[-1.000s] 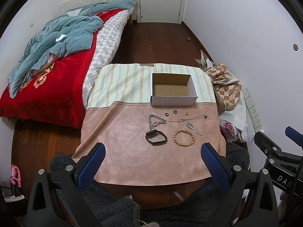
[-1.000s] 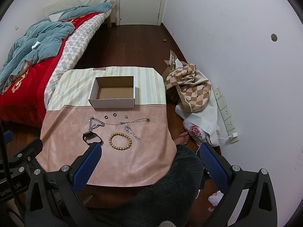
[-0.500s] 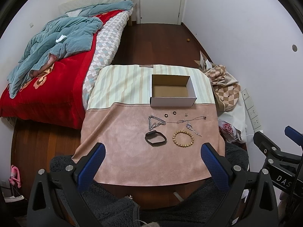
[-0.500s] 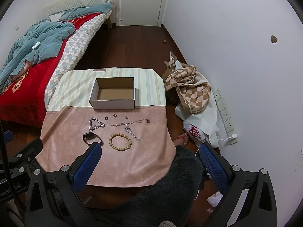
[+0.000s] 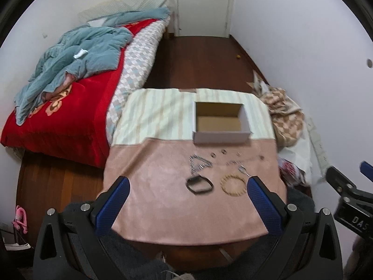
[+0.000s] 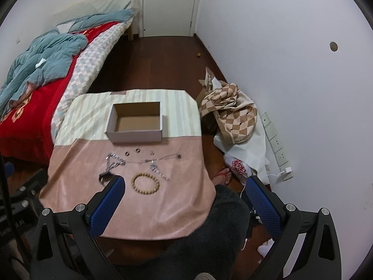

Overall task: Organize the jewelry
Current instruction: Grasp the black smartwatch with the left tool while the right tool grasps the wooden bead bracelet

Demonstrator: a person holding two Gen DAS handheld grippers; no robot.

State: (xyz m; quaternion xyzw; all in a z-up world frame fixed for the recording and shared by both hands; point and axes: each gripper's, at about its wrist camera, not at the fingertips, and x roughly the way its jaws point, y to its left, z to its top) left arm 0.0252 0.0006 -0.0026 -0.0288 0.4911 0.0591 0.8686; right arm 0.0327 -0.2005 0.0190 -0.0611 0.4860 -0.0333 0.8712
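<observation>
A small table [image 6: 70, 186] draped in a pink and striped cloth fills the centre of both wrist views, with the jewelry spread in the middle of the pink half; an open cardboard box [image 6: 136, 137] stands empty on the striped half, just above the pieces in the frame. A wooden bead bracelet [image 6: 145, 184] lies lowest in the right wrist view, just right of the blue left finger pad; a black band [image 5: 199, 184] sits beside it at centre in the left wrist view, half hidden behind that pad in the other. A chunky silver chain [image 6: 114, 161] lies folded above the band; a thin necklace [image 6: 163, 158] runs across to the right, ending in a small dark pendant; two small rings [image 6: 132, 152] rest between the chains and the box; a silver link piece [image 6: 158, 170] trails toward lower right.

The left gripper [image 5: 186, 186] hangs over the near edge of the table, its jaws spread wide and holding nothing; the left wrist view is blurred. The right gripper [image 6: 184, 186] hangs above the table's lower right corner, jaws likewise wide apart and empty; part of it shows at the right edge of the left wrist view.

A bed [image 6: 30, 102] with a red cover and blue quilt occupies the upper left; a checked bag [image 6: 230, 114] slumps against the wall at right; a white door [image 6: 170, 4] closes the top of the frame.
</observation>
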